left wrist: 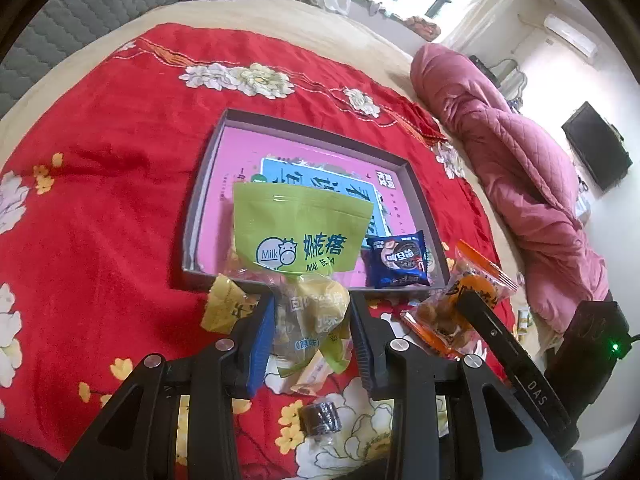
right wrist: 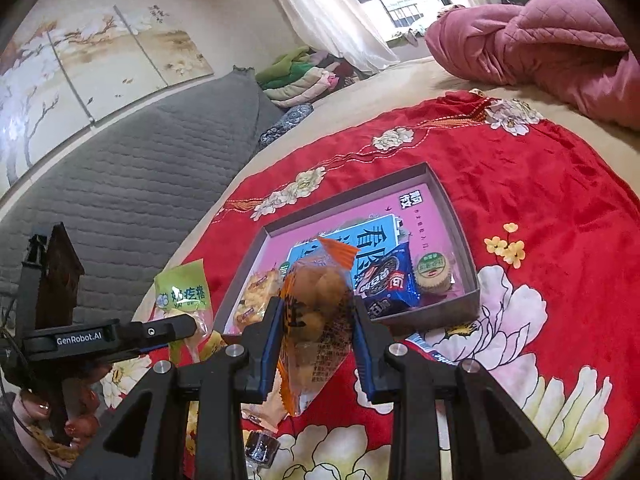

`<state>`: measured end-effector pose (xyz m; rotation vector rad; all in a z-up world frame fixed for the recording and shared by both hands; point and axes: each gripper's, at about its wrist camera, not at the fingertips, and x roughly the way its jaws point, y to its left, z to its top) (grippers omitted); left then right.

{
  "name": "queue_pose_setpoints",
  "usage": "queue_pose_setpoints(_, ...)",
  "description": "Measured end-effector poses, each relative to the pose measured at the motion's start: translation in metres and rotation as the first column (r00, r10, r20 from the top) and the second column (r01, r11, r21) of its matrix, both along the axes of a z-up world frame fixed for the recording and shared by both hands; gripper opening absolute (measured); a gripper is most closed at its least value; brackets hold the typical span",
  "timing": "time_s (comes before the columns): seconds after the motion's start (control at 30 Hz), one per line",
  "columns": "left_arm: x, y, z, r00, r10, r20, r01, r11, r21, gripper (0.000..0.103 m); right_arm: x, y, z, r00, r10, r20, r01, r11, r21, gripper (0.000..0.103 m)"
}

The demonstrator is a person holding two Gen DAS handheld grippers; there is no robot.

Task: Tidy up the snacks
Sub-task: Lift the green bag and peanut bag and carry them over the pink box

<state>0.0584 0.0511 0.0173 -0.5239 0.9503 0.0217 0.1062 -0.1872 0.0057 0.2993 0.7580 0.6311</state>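
- Bed [left wrist: 280, 4]: beige sheet, with a red floral blanket [left wrist: 120, 168] spread over it.
- On blanket, centre: shallow grey box [left wrist: 424, 208].
- Near side: yellow wrapped snack [left wrist: 224, 308], dark wrapped candy [left wrist: 322, 420].
- Far right on the sheet: pink quilt [left wrist: 520, 168].

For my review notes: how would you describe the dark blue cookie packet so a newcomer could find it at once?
On the red floral blanket lies a shallow grey box with a pink floor. Look in its near corner on the pink quilt's side: the dark blue cookie packet lies there flat. It is the only dark wrapper in the box, beside a pale blue packet.
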Motion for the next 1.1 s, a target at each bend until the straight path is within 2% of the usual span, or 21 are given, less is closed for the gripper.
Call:
queue_pose_setpoints(0.77, 0.039, -0.014, -0.011, 0.999, -0.034, -0.022, 0.034, 0.999, 0.019, 0.037, 0.019, 0.001, -0.004, 0.999, -0.032, -0.012, 0.032, 0.999, 0.001, 0.033)
queue_pose_setpoints(1.1, 0.058, -0.014, -0.018, 0.999, -0.031, -0.035, 0.032, 0.999, 0.023, 0.037, 0.035, 0.02, -0.006, 0.999, -0.031, 0.011, 0.032, 0.999, -0.027, 0.032)
